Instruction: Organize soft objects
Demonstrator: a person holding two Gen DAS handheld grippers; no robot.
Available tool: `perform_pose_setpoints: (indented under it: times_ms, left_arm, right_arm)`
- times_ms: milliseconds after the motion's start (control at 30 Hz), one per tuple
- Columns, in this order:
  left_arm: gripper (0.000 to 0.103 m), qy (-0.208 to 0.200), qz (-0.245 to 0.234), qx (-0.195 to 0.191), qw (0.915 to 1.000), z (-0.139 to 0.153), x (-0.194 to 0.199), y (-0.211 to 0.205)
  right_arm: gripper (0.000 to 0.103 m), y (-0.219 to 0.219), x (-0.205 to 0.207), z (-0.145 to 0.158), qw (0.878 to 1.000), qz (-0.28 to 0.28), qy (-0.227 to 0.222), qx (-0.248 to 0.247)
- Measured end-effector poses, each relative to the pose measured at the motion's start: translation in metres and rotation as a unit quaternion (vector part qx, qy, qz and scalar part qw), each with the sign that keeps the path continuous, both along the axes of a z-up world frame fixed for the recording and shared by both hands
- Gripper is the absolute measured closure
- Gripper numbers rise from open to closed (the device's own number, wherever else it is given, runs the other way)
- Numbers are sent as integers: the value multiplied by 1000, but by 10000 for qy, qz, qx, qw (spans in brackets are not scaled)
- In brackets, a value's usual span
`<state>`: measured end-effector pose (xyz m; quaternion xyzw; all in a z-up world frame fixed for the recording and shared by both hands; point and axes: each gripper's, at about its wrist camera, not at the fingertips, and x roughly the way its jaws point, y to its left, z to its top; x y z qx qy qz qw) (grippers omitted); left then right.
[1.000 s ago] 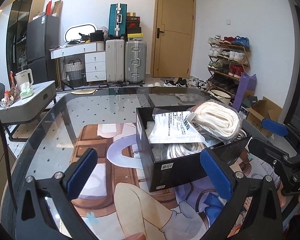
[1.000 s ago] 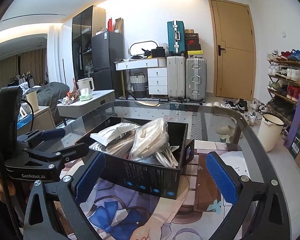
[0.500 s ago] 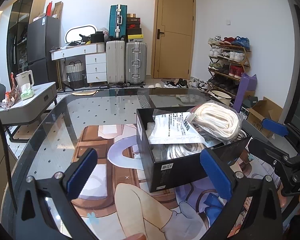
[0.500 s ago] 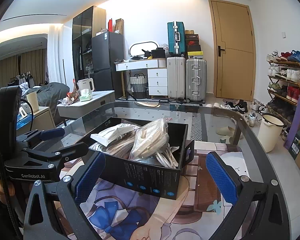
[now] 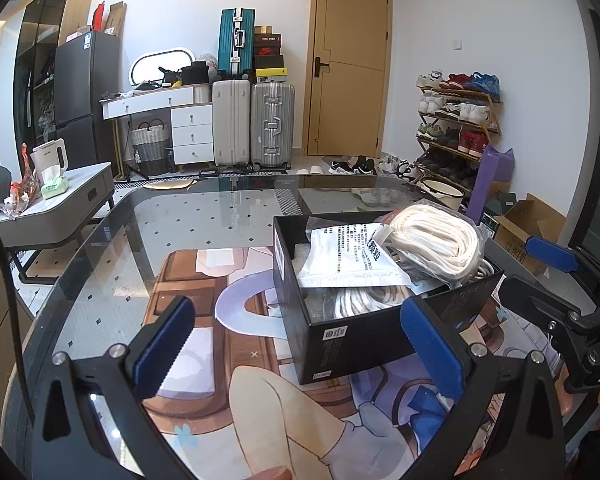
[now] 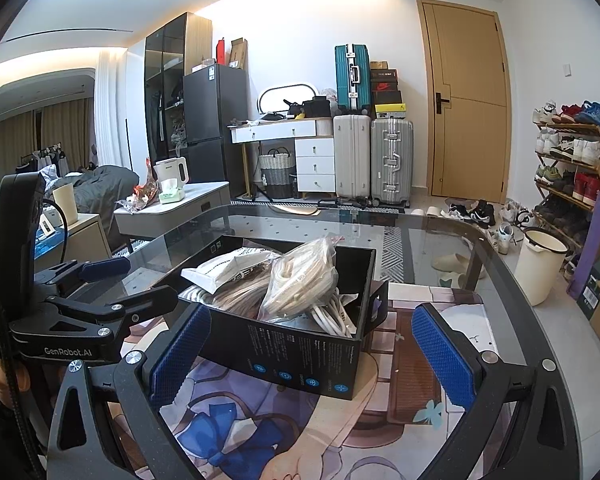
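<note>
Both grippers hover with fingers spread wide and nothing held, and everything turns on where the black box [image 5: 380, 312] sits between them. In the left wrist view the left gripper [image 5: 296, 356] frames the box's near corner: the box stands on the table [image 5: 204, 216] right of centre, ahead of the fingers, overlapping the right-hand finger in the picture. The bagged white rope coil [image 5: 440, 240] rides on top at the upper right of the box, its long axis slanting from upper left to lower right, partly lying over the flat white pouch [image 5: 348, 256] beside it.

From the right wrist view the right gripper [image 6: 312, 356] looks almost straight onto the box's long printed side. The same bagged coil [image 6: 304, 276] stands at centre frame, directly ahead of and above the gap between the fingers, long axis tipped from upper right to lower left. The pouch [image 6: 228, 270] lies to its left, further toward the left gripper [image 6: 112, 284], seen at middle left.

Judging by that, the right gripper looks better lined up on the coil; the left seems the likelier one for the pouch, though which is truly nearer cannot be told
</note>
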<state>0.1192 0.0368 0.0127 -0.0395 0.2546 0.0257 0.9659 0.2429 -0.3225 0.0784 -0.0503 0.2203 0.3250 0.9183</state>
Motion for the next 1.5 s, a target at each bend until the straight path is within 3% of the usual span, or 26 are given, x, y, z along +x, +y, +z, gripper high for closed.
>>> perform_pose_setpoints:
  times_ms: [1500]
  left_arm:
    - [0, -54, 37, -29, 10000, -3, -1, 7]
  right_arm:
    - [1, 1, -4, -2, 10000, -8, -36, -25]
